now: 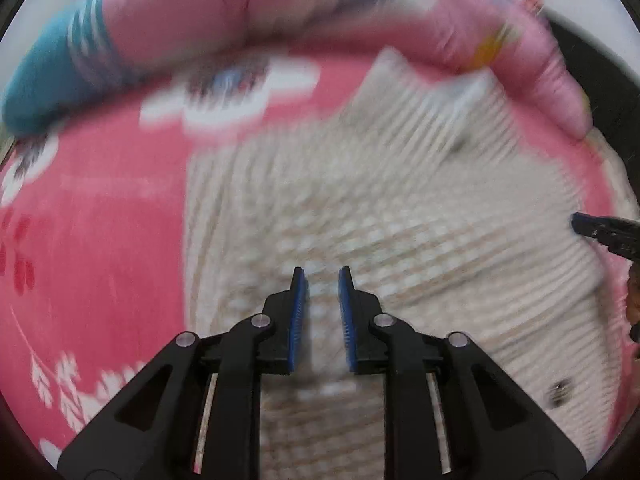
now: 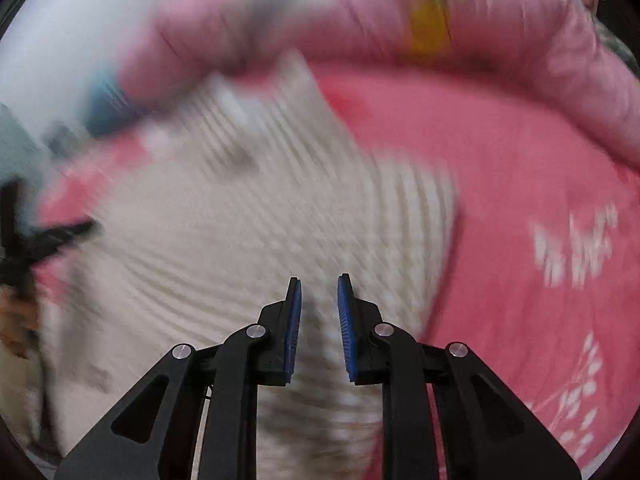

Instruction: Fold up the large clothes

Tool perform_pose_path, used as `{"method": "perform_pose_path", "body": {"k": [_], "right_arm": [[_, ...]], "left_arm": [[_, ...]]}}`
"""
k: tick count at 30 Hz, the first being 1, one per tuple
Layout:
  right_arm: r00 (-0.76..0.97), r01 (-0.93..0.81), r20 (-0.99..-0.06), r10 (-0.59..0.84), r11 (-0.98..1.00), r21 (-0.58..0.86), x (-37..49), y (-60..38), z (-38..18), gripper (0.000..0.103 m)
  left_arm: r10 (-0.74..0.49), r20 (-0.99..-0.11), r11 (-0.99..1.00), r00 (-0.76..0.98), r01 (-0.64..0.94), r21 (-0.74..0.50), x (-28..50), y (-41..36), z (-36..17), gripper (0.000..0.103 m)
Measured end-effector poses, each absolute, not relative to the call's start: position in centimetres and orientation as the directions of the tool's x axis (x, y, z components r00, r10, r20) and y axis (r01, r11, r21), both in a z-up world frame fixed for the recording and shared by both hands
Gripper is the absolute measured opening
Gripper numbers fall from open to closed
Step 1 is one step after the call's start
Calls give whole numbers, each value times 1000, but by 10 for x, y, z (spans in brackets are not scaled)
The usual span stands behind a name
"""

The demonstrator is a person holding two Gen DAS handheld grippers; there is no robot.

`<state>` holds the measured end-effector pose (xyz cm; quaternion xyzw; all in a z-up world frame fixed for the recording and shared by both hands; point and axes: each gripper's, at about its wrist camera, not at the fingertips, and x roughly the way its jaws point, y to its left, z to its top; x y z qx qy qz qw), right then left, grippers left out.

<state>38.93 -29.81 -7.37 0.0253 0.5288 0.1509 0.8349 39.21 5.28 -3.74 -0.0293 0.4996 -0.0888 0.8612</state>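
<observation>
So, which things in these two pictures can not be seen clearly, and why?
- Knit pattern of the cream sweater: smeared by motion blur in both views.
- Sweater's near part: hidden behind the left claw in the left view, and behind the right claw in the right view.
- Whether either claw pinches the knit: cannot tell; a narrow gap shows, blurred fabric behind.
- Pink quilt: cut off by the lens edge.

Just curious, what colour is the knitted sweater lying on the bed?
Cream, with a ribbed knit texture. The sweater shows best in the left wrist view.
</observation>
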Motion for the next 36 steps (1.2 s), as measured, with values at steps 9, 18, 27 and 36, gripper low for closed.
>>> {"method": "perform_pose_path", "body": {"k": [9,18,27,36], "right_arm": [[468,-270,-811,350,931,246,379,-277,-10,38],[425,-325,-878,220,942,79,364,-207,-58,69],[472,-322,-832,292,935,145,258,-231,1,86],[498,-347,-817,291,930,119,145,-223,12,94]], "left_arm": [[-260,-768,965,586,177,-192,377,60,5,29],[-89,-804,974,588,219,52,357,9,-33,65],[-130,-794,985,594,172,-32,284,22,8,78],[-106,-805,992,583,112,-49,182,21,3,83]]}}
